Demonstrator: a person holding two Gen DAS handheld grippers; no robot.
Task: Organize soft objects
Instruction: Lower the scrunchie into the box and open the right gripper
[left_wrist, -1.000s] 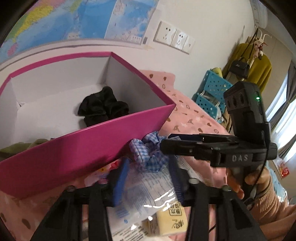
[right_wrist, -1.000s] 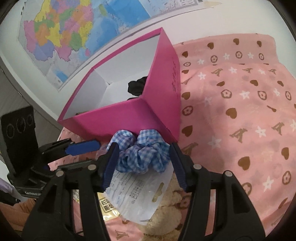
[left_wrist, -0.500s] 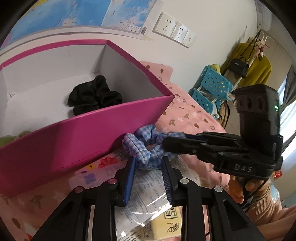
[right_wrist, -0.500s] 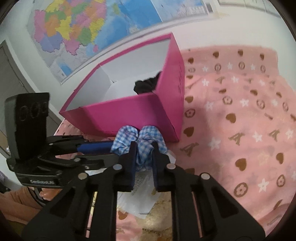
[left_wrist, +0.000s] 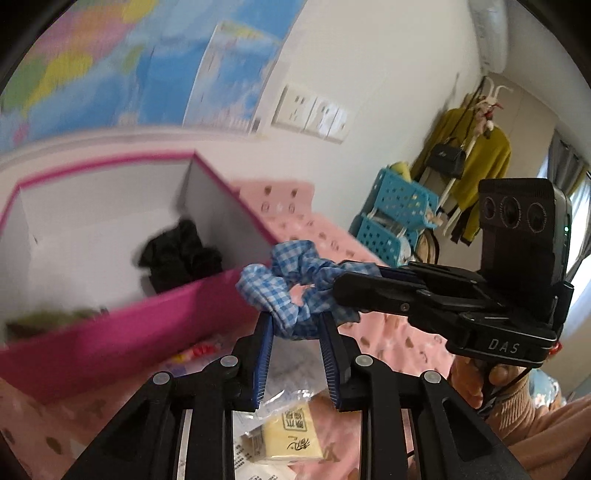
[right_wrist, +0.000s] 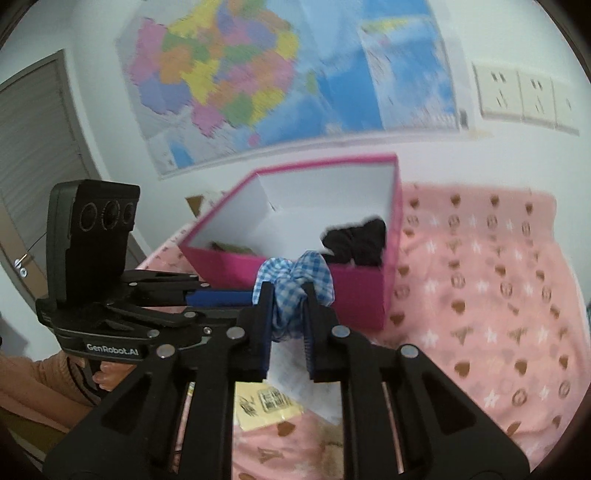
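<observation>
We have both grippers clamped on the blue gingham scrunchie (left_wrist: 291, 284): the left gripper (left_wrist: 295, 325) pinches its lower edge, the right gripper (right_wrist: 288, 295) pinches its middle from the other side. The scrunchie hangs between the 2 tools, clear of the pink patterned blanket (right_wrist: 487, 295), just in front of the near wall of the magenta box (right_wrist: 354, 295). Inside the box lie a black scrunchie (left_wrist: 177, 258) and an olive-green item (left_wrist: 55, 317). Below us a yellow packet (left_wrist: 291, 439) rests on the blanket.
</observation>
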